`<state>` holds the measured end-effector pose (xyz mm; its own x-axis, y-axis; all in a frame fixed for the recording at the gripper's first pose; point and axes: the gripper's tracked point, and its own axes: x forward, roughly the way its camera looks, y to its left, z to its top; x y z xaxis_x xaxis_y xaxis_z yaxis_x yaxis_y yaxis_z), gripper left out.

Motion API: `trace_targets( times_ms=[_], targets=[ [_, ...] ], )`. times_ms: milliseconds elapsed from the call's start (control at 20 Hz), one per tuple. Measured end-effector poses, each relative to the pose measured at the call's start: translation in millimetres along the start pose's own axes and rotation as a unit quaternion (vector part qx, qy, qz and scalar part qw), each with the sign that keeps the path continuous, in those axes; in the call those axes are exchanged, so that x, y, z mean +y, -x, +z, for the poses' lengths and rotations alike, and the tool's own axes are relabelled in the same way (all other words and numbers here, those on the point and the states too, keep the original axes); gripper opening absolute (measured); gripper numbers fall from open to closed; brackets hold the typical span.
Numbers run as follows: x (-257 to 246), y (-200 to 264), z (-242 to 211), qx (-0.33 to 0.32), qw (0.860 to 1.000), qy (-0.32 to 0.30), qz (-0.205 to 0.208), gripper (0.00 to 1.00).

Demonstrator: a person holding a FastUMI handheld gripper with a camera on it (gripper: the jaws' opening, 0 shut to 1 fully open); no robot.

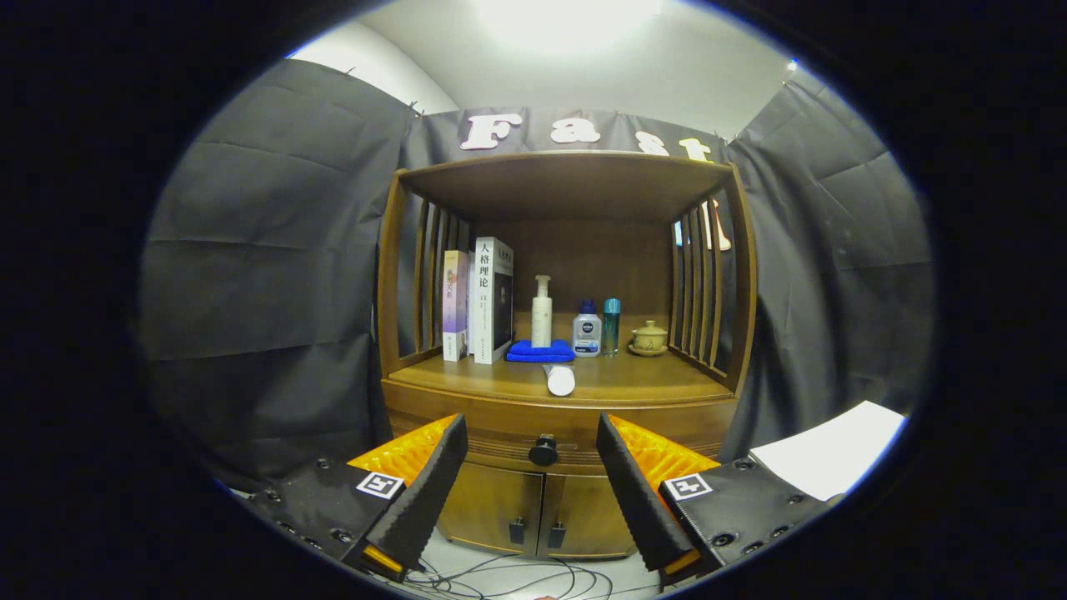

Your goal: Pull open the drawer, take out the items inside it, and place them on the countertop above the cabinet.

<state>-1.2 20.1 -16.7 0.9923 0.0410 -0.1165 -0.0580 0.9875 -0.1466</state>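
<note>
A wooden cabinet [500, 400] stands ahead of me with its drawer [500, 437] closed under the countertop. The drawer's round black knob [543, 451] lies straight ahead, in line with the gap between my fingers and some way beyond them. My gripper [530, 446] is open, its black-padded fingers [429, 492] spread wide with nothing between them. A white roll-like item [560, 380] lies on the countertop near its front edge. What is inside the drawer is hidden.
At the back of the countertop stand books [479, 302], a white pump bottle [542, 312] on a blue cloth [540, 351], two small bottles [598, 329] and a lidded cup [648, 338]. Two lower doors [533, 508] sit under the drawer. Cables [508, 575] trail on the floor. A white sheet [834, 450] lies right.
</note>
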Motion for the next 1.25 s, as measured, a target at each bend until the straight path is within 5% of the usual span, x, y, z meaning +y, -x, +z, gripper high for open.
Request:
trace_targets(
  times_ms=[1250],
  targets=[
    [6, 35, 20, -0.053, 0.998, -0.036, 0.027, 0.98]
  ],
)
